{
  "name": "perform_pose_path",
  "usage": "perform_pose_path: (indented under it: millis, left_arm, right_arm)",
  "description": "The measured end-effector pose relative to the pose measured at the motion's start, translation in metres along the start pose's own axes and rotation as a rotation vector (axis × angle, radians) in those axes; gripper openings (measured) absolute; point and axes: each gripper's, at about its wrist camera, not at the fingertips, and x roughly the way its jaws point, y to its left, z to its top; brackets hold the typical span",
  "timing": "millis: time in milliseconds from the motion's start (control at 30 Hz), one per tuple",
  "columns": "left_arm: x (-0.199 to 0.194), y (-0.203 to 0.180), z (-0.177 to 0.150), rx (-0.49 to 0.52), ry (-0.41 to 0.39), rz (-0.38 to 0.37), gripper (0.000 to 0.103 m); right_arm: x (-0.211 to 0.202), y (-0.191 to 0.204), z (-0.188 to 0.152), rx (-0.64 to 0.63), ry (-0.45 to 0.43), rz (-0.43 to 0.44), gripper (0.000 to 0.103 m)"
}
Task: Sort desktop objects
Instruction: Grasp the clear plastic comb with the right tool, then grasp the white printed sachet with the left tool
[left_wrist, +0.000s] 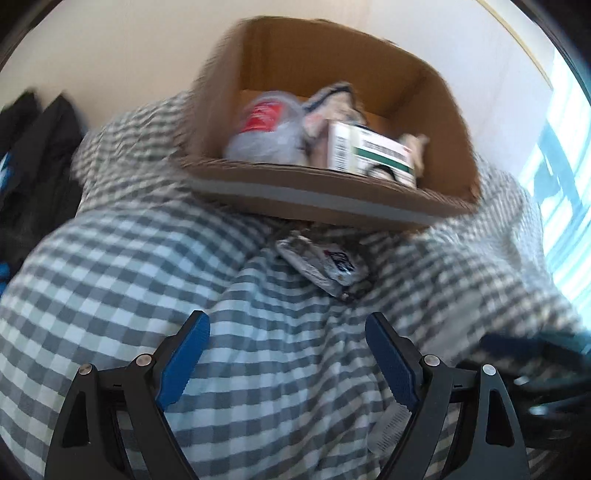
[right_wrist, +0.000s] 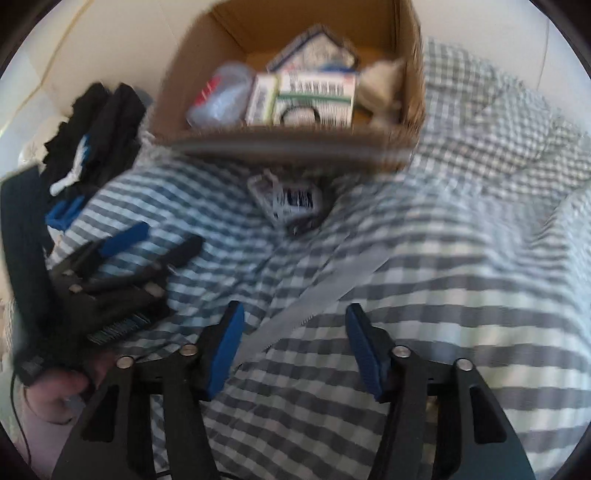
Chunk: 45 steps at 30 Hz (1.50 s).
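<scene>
Checked bedding (left_wrist: 147, 277) lies under my left gripper (left_wrist: 287, 328), spread wide and empty; my right gripper (right_wrist: 295, 321) is narrower, empty too, near the cardboard box (right_wrist: 410, 96).

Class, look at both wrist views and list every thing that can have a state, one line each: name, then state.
cardboard box: open-topped, partly filled.
green-striped carton: lying inside the box.
plastic bag: crumpled inside the box.
white packet: lying on the cloth beside the box, outside it.
checked cloth: rumpled.
left gripper: fingers open, empty.
right gripper: fingers open, empty.
</scene>
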Motion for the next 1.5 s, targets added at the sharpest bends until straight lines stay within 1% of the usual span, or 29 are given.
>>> perform_pose_path:
  millis: [67,133,167,200,233,267,300,367,500,600,667,733,800,833,900,933,967,1033,1167,1200,1267,1400,1500]
  left_arm:
    - [0.005,0.01,0.0,-0.041,0.009,-0.009,0.089]
    - [0.007,0.013,0.0,-0.048,0.014,-0.02,0.089]
    - [0.007,0.013,0.0,-0.045,0.014,-0.022,0.089]
    - [0.008,0.012,0.0,-0.039,0.016,-0.025,0.089]
    - [0.009,0.011,0.0,-0.035,0.018,-0.026,0.089]
    - [0.01,0.011,0.0,-0.033,0.019,-0.026,0.089]
    - [0.011,0.011,-0.001,-0.032,0.022,-0.027,0.089]
    - [0.012,0.013,-0.002,-0.036,0.022,-0.03,0.089]
    - [0.014,0.012,-0.003,-0.031,0.029,-0.023,0.089]
    - [0.015,0.012,-0.004,-0.021,0.032,-0.013,0.089]
    - [0.015,0.011,-0.004,-0.017,0.035,-0.009,0.089]
    - [0.015,0.01,-0.003,-0.008,0.04,-0.003,0.089]
    - [0.018,0.004,-0.001,0.009,0.052,-0.003,0.089]
    - [0.02,0.002,0.0,0.015,0.058,-0.007,0.089]
    - [0.027,-0.005,0.004,0.034,0.081,-0.04,0.089]
    - [0.034,-0.01,0.007,0.049,0.103,-0.081,0.089]
    - [0.038,-0.013,0.009,0.057,0.114,-0.096,0.089]
    - [0.049,-0.018,0.014,0.058,0.121,-0.081,0.089]
    - [0.073,-0.02,0.021,0.06,0.118,-0.001,0.088]
    - [0.081,-0.02,0.022,0.054,0.127,0.018,0.08]
    - [0.089,-0.021,0.022,0.048,0.129,0.034,0.071]
    - [0.108,-0.023,0.024,0.036,0.145,0.046,0.069]
    - [0.12,-0.024,0.029,-0.011,0.114,0.042,0.069]
  right_arm:
    - [0.011,-0.003,0.004,0.023,0.027,0.024,0.046]
    - [0.025,-0.002,0.01,0.032,0.05,0.04,0.043]
    - [0.031,-0.001,0.012,0.035,0.06,0.042,0.037]
    - [0.038,-0.002,0.015,0.044,0.072,0.049,0.027]
    - [0.046,-0.003,0.017,0.059,0.085,0.06,0.022]
    - [0.056,-0.006,0.02,0.079,0.103,0.066,0.014]
    - [0.063,-0.007,0.022,0.091,0.121,0.068,0.012]
    - [0.072,-0.005,0.025,0.104,0.126,0.083,0.01]
    - [0.068,0.001,0.023,0.083,0.091,0.087,0.009]
    - [0.055,0.001,0.02,0.082,0.053,0.099,0.007]
    - [0.039,0.002,0.017,0.073,0.015,0.103,0.006]
    - [0.022,0.001,0.016,0.071,-0.012,0.14,0.005]
    - [0.004,-0.003,0.016,0.075,-0.051,0.136,0.005]
    - [-0.007,-0.007,0.016,0.078,-0.078,0.13,0.004]
    - [-0.025,-0.014,0.017,0.081,-0.124,0.127,0.004]
    - [-0.036,-0.017,0.016,0.076,-0.15,0.116,0.004]
    - [-0.046,-0.019,0.016,0.063,-0.176,0.098,0.004]
    - [-0.061,-0.026,0.018,0.052,-0.216,0.074,0.004]
    - [-0.071,-0.039,0.027,0.035,-0.241,0.06,0.004]
    - [-0.072,-0.042,0.029,0.037,-0.247,0.059,0.004]
    - [-0.072,-0.052,0.034,0.04,-0.242,0.072,0.004]
    - [-0.055,-0.055,0.043,0.038,-0.214,0.104,0.005]
    - [-0.047,-0.053,0.048,0.028,-0.204,0.122,0.005]
